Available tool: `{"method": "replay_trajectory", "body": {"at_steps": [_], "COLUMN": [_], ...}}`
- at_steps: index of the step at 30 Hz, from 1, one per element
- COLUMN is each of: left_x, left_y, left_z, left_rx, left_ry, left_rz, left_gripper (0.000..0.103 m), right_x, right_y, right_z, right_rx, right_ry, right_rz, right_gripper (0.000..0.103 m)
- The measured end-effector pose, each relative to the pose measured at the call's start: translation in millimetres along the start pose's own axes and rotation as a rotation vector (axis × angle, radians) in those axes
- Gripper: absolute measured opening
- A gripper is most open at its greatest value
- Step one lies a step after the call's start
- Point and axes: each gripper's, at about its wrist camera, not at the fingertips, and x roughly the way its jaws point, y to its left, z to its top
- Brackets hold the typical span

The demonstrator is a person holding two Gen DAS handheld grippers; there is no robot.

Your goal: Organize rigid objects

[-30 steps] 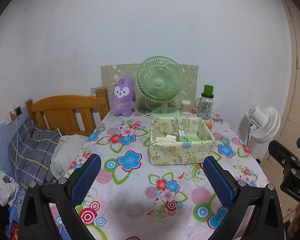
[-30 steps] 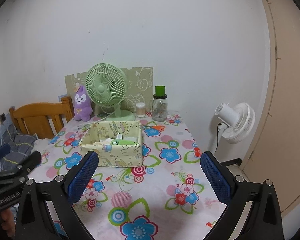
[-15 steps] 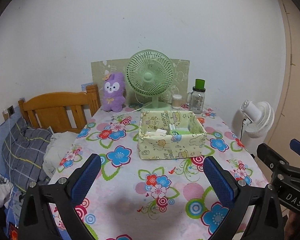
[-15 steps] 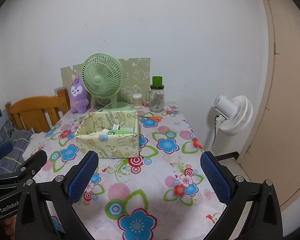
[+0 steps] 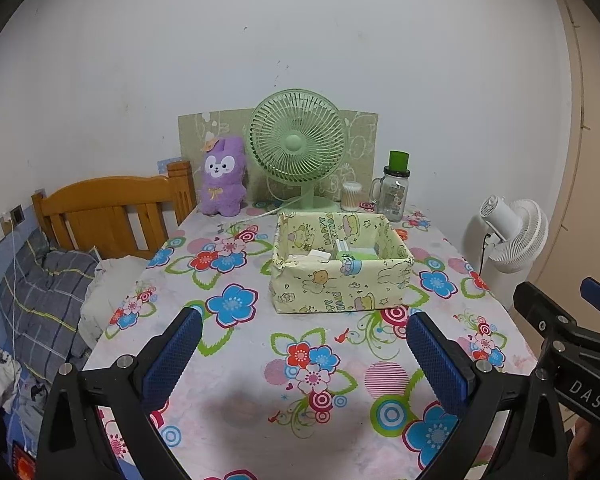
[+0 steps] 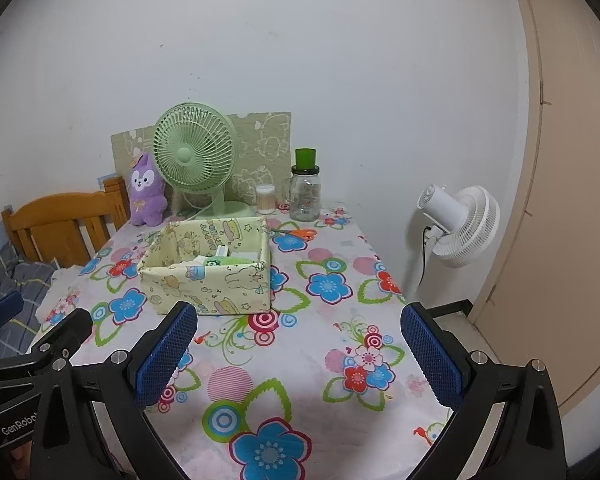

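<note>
- Ahead of both sets of jaws, past a bare stretch of the flowered tablecloth, sat the paper-wrapped box, holding a few small packs, one of them green; too small to name.
- Held spread wide and empty: left gripper, nothing between the blue pads.
- Same for the right gripper, jaws fully apart, nothing gripped, low over the near table edge.
- Beyond the box, well away from either set of jaws: green desk fan, purple plush toy, cotton-swab tub, glass jar with green cap.
- Just behind the box's far right corner, seen from the right wrist: orange-handled scissors lying flat on the cloth.
- Judged as loose rigid items remaining: scissors, tub and jar, all still outside the box.
- Risk on any reach forward: crossing over the box to the back row could clip its thin paper wall and drag or crush it.
- Risk with the jar: smooth glass could slip between the pads, and tipping it would knock over the tub standing close beside it.
- Risk with the scissors: lying flat, hard to pinch without snagging the cloth and shifting everything on it.
- Fan cord trailing near the box's far side: could catch a jaw.
</note>
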Motion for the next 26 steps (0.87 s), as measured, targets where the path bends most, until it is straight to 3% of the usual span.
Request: {"method": "replay_trajectory", "body": {"at_steps": [26], "left_x": [-0.5], "left_y": [5.7], "left_z": [4.5], "left_rx": [0.005], "left_ry": [-0.008], "left_rz": [-0.004], "left_gripper": [0.103], "right_x": [5.6], "right_y": [6.8], "right_z": [-0.2], "right_rx": [-0.002], "right_ry": [-0.015], "right_rz": [0.000], "right_gripper": [0.103]}}
